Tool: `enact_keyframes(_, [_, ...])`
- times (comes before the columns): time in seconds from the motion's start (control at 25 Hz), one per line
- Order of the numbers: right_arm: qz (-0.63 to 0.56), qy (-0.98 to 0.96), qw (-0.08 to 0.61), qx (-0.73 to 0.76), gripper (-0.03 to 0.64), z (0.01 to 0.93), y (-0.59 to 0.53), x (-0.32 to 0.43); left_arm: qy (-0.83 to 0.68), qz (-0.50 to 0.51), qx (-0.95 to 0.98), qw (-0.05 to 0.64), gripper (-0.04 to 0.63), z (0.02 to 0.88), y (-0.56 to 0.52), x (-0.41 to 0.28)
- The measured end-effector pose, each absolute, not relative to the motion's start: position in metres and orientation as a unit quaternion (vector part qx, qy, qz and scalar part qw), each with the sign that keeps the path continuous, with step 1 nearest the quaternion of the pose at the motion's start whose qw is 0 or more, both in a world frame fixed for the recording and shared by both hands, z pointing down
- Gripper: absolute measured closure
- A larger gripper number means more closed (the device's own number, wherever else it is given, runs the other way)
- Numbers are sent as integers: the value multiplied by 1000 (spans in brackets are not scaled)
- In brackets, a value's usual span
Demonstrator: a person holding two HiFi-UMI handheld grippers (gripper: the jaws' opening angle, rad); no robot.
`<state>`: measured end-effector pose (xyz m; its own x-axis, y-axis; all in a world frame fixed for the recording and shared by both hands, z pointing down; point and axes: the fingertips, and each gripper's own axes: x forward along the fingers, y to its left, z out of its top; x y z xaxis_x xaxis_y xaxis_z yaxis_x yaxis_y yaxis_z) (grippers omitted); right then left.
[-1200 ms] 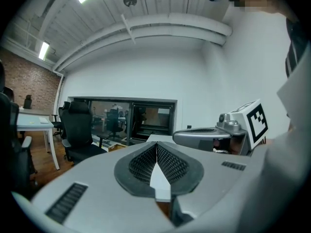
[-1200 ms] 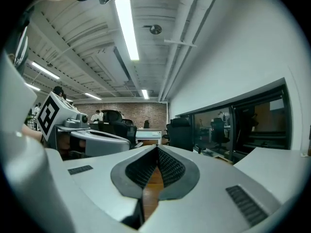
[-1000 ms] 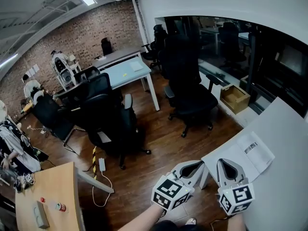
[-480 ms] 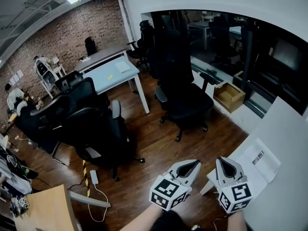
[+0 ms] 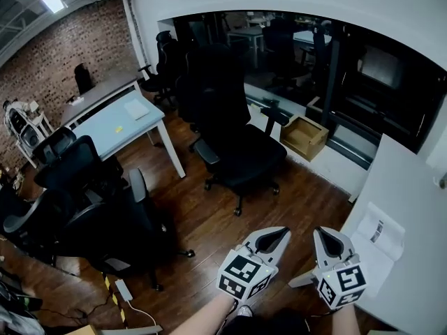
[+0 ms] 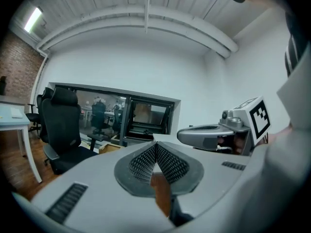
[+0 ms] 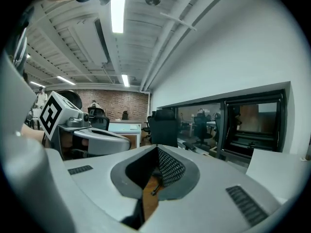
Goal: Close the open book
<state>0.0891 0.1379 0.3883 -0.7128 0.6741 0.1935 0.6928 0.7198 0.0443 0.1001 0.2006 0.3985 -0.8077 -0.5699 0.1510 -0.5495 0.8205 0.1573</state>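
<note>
An open book (image 5: 380, 246) with white pages lies flat near the front-left corner of a white table (image 5: 412, 201), at the right of the head view. Both grippers hover over the wooden floor just left of that corner and touch nothing. My left gripper (image 5: 283, 231) is shut and empty; in the left gripper view its ribbed pads (image 6: 146, 160) meet at the tip. Beside it, my right gripper (image 5: 320, 231) is nearest the book, its jaws closed together with nothing between them (image 7: 156, 150). The white table's corner (image 7: 277, 166) shows at the right of the right gripper view.
A black office chair (image 5: 230, 142) stands ahead on the wooden floor. A cardboard box (image 5: 304, 137) sits under the dark windows (image 5: 377, 75). A pale blue desk (image 5: 119, 117) and more black chairs (image 5: 91, 201) fill the left side. A brick wall (image 5: 49, 47) closes the far left.
The view and both grippers have swung right across the room; the wooden desk at lower left is gone from view. The white table and book stay at the right. Both jaws stayed shut.
</note>
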Motion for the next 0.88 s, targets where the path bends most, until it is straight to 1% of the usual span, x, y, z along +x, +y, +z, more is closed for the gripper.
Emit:
enact_keyframes(0.2, [-48,-935,87,-341,614,395,146,50,-936,-44,333,103,591,402,204,57])
enact_keyframes(0.36, [-28,-944,74,-320,614,394,144,5,-924,-20,365,109,591,403,196,13])
enact_keyframes(0.56, [-3,-957,56,-286,614,378,122,-59,-900,7,421,115,591,391,159,-49])
enact_keyframes(0.88, [-1,-979,60,-194,614,382,59,-102,-848,20,518,110,591,396,84,-106])
